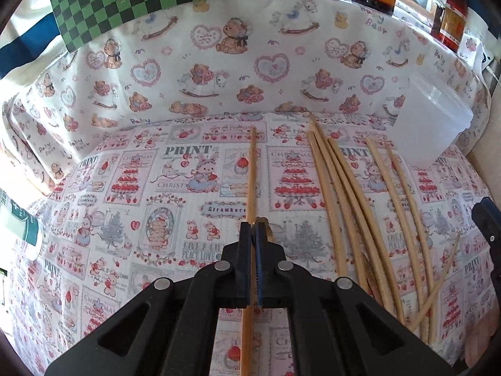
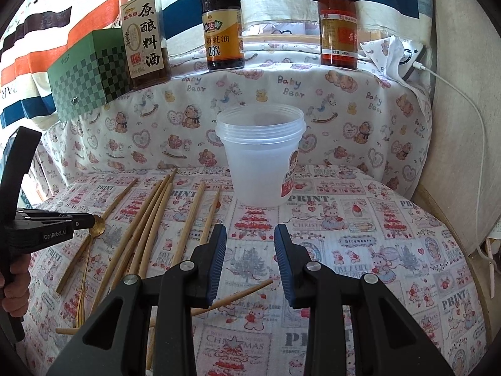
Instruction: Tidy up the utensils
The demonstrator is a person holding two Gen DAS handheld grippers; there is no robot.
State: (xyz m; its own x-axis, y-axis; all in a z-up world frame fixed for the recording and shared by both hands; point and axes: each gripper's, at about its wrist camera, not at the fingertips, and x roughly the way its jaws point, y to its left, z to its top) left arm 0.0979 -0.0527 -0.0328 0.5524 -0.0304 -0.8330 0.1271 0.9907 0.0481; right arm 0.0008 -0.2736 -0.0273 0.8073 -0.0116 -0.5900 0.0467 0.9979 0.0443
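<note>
Left tongs (image 1: 254, 228) clamped on a chopstick (image 1: 252, 169); right tongs (image 2: 250, 235) apart, bare cloth (image 2: 360, 250) beyond.

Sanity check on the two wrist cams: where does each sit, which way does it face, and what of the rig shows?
Left wrist: sits on the left tongs, looking forward and down over the printed cloth along one chopstick; its own closed fingers show.
Right wrist: sits on the right tongs, which are open, facing the clear plastic tub; the left tongs and the hand holding them show at left.
Shared: tub, loose chopsticks, oyster sauce bottle.
</note>
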